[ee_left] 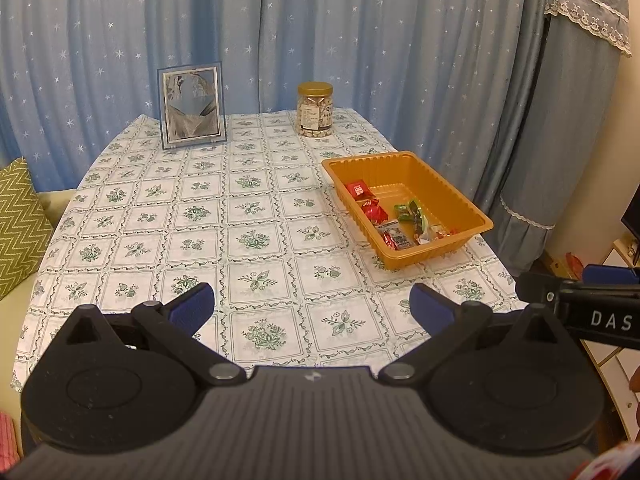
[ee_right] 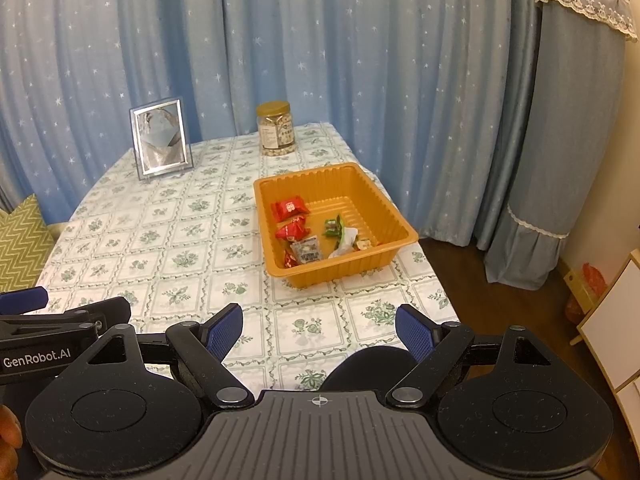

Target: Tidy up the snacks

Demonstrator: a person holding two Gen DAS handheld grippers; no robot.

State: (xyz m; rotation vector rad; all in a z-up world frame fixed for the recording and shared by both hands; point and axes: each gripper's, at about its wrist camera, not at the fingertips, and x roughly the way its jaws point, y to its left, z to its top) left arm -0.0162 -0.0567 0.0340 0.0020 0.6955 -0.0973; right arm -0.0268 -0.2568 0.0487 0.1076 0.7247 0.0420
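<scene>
A: Starting at the far left, what shows?

B: A green zigzag cushion [ee_left: 18,216] sits beside the surface [ee_left: 248,216], which wears a cloth printed with green flower squares. Toward the back left of it a silver picture frame [ee_left: 192,108] stands upright, in front of a blue curtain [ee_left: 360,40] dotted with stars.

A: And moving across?

B: The left tool [ee_left: 312,304] hangs over the near edge, its blue pads [ee_left: 196,306] spread wide with only cloth between them. Farther back, right of the frame, stands a clear jar [ee_left: 315,110] with a gold lid, filled with pale round pieces.

A: Where are the snacks?

B: In the orange tray [ee_right: 394,216] on the right part of the surface. Two red packets [ee_right: 290,209] lie along its left side, a grey sachet [ee_right: 306,250] near its front wall, and green wrappers [ee_right: 334,226] with a white one toward the middle.

A: The other tool?

B: The right tool [ee_right: 320,334] is likewise spread apart and grips nothing. It hovers near the front right corner, well apart from the tray. At the far right, a pale cabinet [ee_right: 612,320] stands on the wooden floor.
</scene>
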